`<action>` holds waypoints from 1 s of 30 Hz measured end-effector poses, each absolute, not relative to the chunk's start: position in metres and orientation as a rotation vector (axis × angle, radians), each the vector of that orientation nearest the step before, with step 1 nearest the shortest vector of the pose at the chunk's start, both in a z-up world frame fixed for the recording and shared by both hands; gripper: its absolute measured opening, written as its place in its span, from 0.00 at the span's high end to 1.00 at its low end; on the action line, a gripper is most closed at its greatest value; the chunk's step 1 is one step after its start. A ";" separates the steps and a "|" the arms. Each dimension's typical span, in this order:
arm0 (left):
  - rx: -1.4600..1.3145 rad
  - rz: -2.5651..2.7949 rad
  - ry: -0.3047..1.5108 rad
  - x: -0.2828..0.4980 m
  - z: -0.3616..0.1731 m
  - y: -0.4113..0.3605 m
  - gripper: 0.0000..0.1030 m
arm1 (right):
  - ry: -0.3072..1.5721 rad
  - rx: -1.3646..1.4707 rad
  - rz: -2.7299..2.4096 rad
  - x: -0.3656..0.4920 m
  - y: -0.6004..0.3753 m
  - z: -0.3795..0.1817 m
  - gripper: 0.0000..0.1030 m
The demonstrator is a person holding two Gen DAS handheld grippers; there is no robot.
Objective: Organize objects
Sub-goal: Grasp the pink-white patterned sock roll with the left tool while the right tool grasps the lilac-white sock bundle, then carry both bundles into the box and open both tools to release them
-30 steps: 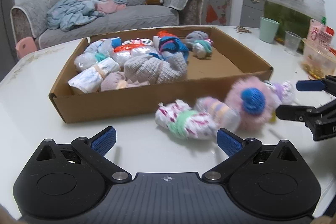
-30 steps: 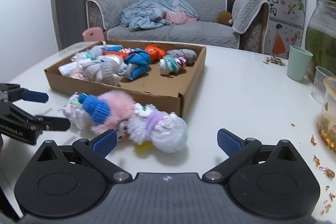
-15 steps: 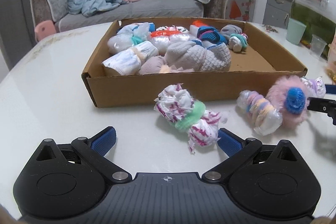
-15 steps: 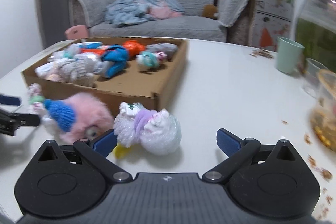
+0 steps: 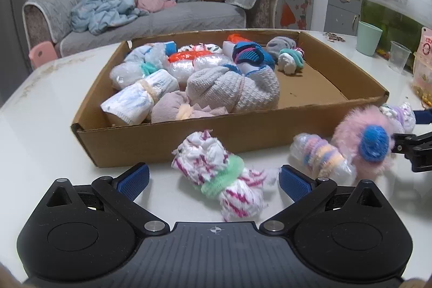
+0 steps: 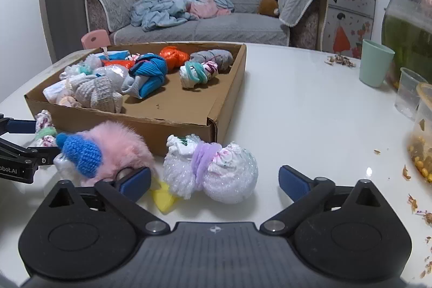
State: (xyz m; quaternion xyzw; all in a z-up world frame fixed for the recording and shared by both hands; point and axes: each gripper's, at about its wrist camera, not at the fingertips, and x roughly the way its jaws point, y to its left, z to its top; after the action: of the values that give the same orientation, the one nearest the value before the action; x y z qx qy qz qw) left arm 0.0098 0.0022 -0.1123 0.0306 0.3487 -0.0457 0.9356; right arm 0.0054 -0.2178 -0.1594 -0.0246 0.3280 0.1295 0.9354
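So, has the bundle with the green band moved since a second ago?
Yes. The green-banded bundle shifted left along the cardboard box, away from the pastel-striped bundle.

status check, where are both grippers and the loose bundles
Left gripper open around white-and-pink bundle with green band. Right gripper open, jaws just closing around white bundle with purple band, not gripped. Cardboard box close behind.

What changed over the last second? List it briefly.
Both moved in: the left hand-held gripper now straddles the striped bundle, the right hand-held gripper the purple-banded bundle, its jaws just closing, nothing gripped. The cardboard box and its contents stayed put.
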 end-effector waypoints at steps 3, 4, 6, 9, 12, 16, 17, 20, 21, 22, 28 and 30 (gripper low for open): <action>0.045 -0.101 0.717 0.014 -0.113 0.003 0.05 | 0.676 -0.048 0.252 0.007 -0.216 -0.161 0.31; 0.048 -0.102 0.712 0.013 -0.113 0.002 0.07 | 0.671 -0.056 0.240 0.006 -0.216 -0.161 0.34; 0.046 -0.099 0.699 0.010 -0.113 0.003 0.17 | 0.662 -0.052 0.236 0.003 -0.217 -0.161 0.43; 0.043 -0.099 0.675 0.005 -0.112 0.003 0.36 | 0.654 -0.044 0.241 0.001 -0.220 -0.160 0.45; 0.038 -0.105 0.670 0.001 -0.111 0.004 0.40 | 0.640 -0.049 0.243 -0.002 -0.220 -0.159 0.46; 0.028 -0.102 0.676 -0.004 -0.108 0.005 0.42 | 0.620 -0.049 0.247 -0.008 -0.222 -0.157 0.46; 0.031 -0.105 0.677 -0.007 -0.108 0.004 0.42 | 0.619 -0.048 0.247 -0.010 -0.224 -0.156 0.46; 0.043 -0.108 0.671 -0.015 -0.106 0.001 0.42 | 0.616 -0.041 0.243 -0.013 -0.229 -0.156 0.46; 0.045 -0.113 0.670 -0.018 -0.105 0.001 0.42 | 0.619 -0.039 0.245 -0.013 -0.230 -0.155 0.46; 0.050 -0.119 0.673 -0.021 -0.105 0.000 0.42 | 0.620 -0.038 0.248 -0.014 -0.231 -0.155 0.46; 0.122 -0.172 0.656 -0.044 -0.102 -0.002 0.41 | 0.603 -0.062 0.284 -0.024 -0.235 -0.150 0.46; 0.151 -0.200 0.642 -0.052 -0.098 -0.002 0.41 | 0.595 -0.083 0.299 -0.028 -0.237 -0.146 0.46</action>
State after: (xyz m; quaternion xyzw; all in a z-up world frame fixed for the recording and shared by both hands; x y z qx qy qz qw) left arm -0.0523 -0.0022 -0.0982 0.0739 0.3146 -0.0982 0.9412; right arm -0.0282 -0.2375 -0.1465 -0.0408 0.2919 0.1468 0.9442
